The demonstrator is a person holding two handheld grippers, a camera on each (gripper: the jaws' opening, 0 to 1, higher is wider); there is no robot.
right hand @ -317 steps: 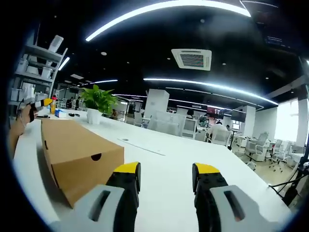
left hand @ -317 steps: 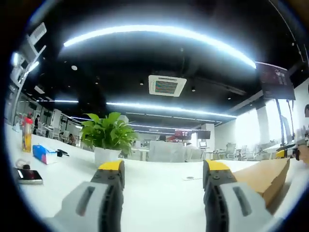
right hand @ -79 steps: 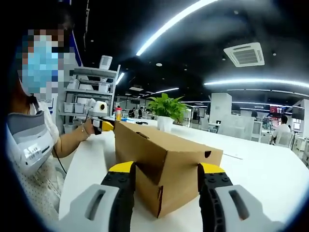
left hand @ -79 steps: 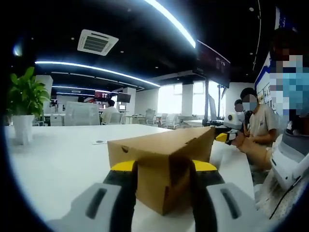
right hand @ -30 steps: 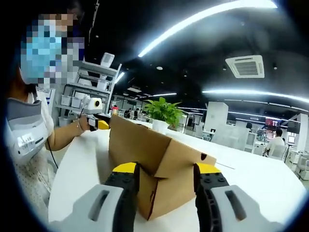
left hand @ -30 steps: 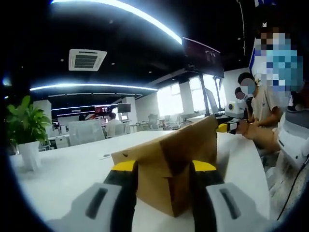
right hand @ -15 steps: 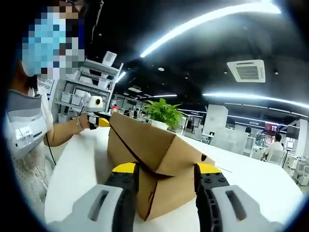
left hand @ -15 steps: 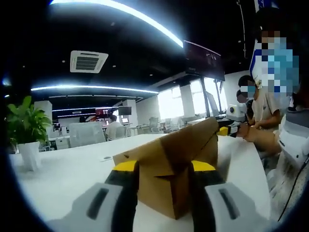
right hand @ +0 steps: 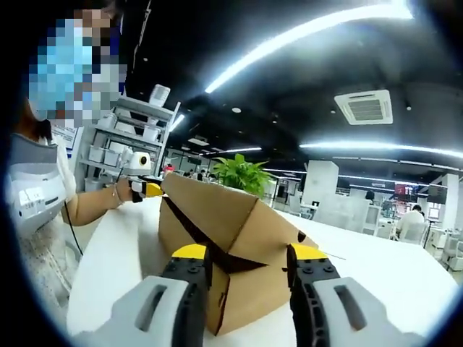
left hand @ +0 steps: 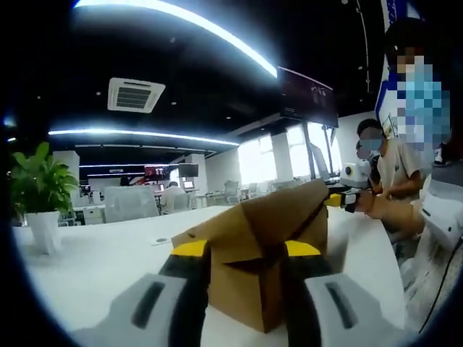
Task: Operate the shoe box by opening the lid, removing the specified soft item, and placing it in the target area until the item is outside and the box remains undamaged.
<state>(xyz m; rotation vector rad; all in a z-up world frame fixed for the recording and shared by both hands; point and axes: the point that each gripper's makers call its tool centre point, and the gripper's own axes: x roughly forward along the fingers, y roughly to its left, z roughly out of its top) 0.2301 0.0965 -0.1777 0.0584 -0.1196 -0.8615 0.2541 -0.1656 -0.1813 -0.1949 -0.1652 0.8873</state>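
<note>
The left hand-held gripper (left hand: 237, 249) and the right hand-held gripper (right hand: 246, 253) each clench an end of the cardboard shoe box (right hand: 231, 238) between their yellow-tipped jaws. The box sits on the white bench (left hand: 87, 267), its lid (right hand: 210, 210) tilted up and partly raised. Farther off stands a potted plant (left hand: 36, 195).

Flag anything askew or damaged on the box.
The lid sits tilted, raised off the box with a dark gap under it. That matches opening, not damage. The left gripper and right gripper each straddle a box end; no tears show.
</note>
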